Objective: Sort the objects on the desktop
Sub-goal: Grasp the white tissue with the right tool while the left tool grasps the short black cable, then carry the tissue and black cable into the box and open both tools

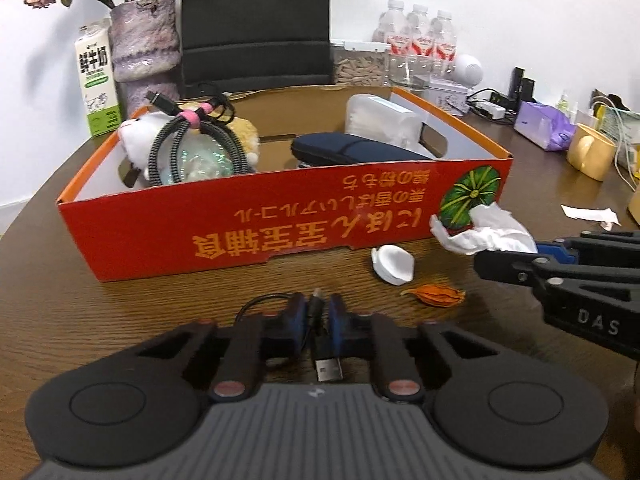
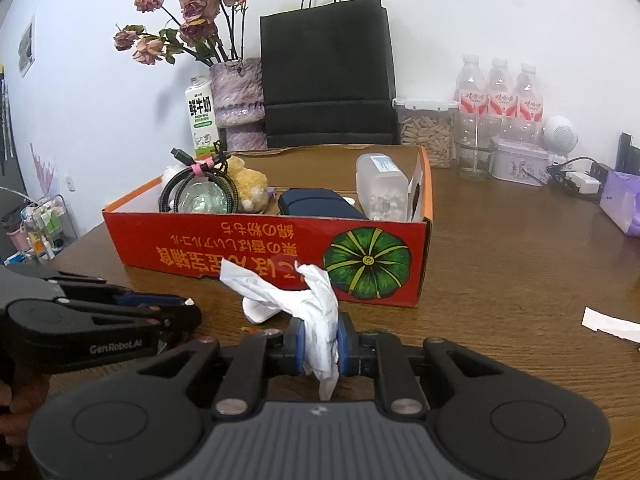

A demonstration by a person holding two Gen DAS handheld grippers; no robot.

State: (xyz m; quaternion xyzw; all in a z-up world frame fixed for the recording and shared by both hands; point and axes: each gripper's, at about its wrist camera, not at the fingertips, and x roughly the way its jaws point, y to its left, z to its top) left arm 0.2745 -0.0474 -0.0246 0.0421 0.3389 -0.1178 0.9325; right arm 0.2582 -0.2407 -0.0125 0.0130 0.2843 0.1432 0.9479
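Observation:
My left gripper [image 1: 318, 318] sits low over the wooden table [image 1: 120, 320], its blue pads shut on a thin black USB cable [image 1: 327, 366] whose plug points back toward the camera. In the right wrist view my right gripper [image 2: 322, 342] is shut on a crumpled white tissue [image 2: 288, 292], just in front of the red cardboard box [image 2: 260, 256]. That box [image 1: 240, 220] holds a plush toy [image 1: 136, 132], a coiled cable [image 1: 188, 136], a dark blue case [image 1: 352, 148] and a clear container [image 1: 384, 120]. The right gripper [image 1: 500, 258] and tissue [image 1: 492, 232] also show at the right of the left wrist view.
A white cap [image 1: 392, 264] and an orange dried husk [image 1: 436, 294] lie on the table before the box. Behind stand a milk carton [image 1: 98, 80], a vase [image 1: 144, 40], a black bag [image 2: 326, 80] and water bottles [image 2: 500, 96]. A yellow mug [image 1: 590, 152] and a paper slip [image 2: 608, 322] lie to the right.

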